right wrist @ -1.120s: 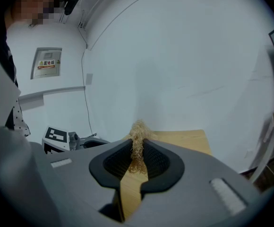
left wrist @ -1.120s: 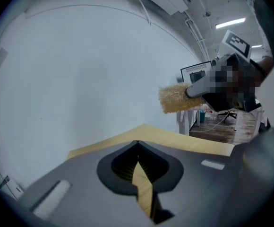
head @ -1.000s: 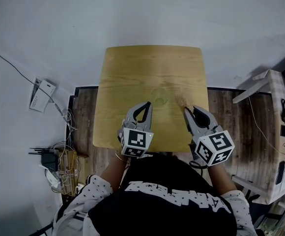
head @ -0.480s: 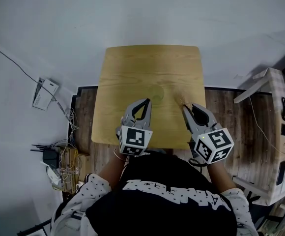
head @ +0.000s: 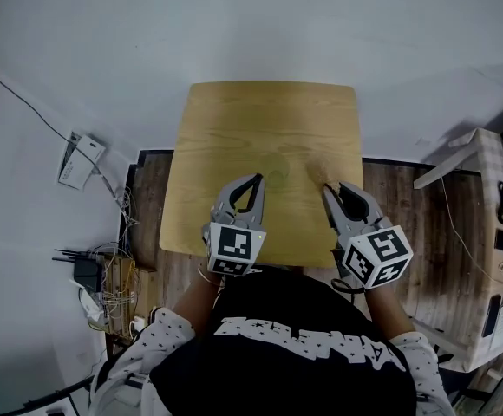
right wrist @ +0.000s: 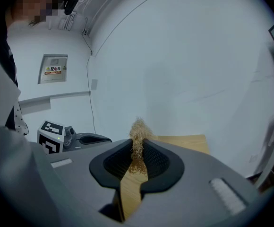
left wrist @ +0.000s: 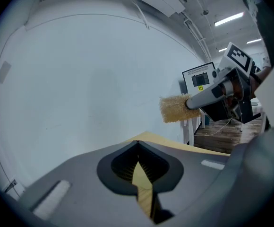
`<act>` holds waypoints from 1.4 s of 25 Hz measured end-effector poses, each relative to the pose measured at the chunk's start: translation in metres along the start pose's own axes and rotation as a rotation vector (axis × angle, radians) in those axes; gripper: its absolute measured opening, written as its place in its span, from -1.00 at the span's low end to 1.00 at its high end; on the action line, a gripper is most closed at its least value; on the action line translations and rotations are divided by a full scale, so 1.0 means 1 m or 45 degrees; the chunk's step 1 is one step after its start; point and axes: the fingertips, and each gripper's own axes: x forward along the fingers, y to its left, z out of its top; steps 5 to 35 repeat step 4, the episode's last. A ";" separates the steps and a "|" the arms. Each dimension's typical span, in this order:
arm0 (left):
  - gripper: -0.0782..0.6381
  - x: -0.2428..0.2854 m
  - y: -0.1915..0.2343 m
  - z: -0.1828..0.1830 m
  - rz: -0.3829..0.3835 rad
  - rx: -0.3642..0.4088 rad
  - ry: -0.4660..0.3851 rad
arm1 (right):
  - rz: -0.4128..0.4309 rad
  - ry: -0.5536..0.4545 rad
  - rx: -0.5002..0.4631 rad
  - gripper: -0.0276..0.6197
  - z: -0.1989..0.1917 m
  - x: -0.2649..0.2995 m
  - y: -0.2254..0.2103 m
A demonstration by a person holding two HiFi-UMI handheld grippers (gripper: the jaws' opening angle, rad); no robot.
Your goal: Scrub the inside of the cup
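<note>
At lower centre, left gripper (head: pixel 258 180) with jaws shut, nothing between them. To its right, right gripper (head: pixel 328 189) clamped on tan fibrous scrubber (right wrist: pixel 138 131). Just beyond, mid-frame on wooden table (head: pixel 269 120), faint round outline, possibly the cup (head: pixel 277 178).

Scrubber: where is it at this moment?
In the head view the scrubber sticks out of the right gripper, clamped in it, above the near right part of the wooden table, right of the shut left gripper.
</note>
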 end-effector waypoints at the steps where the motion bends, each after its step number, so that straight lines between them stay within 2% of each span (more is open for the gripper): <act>1: -0.78 0.001 0.001 0.001 0.000 -0.009 -0.005 | 0.001 0.000 0.000 -0.69 0.001 0.001 -0.001; 4: -0.78 0.004 0.005 0.005 0.000 -0.042 -0.024 | 0.000 0.000 0.003 -0.69 0.002 0.005 -0.004; 35: -0.78 0.004 0.005 0.005 0.000 -0.042 -0.024 | 0.000 0.000 0.003 -0.69 0.002 0.005 -0.004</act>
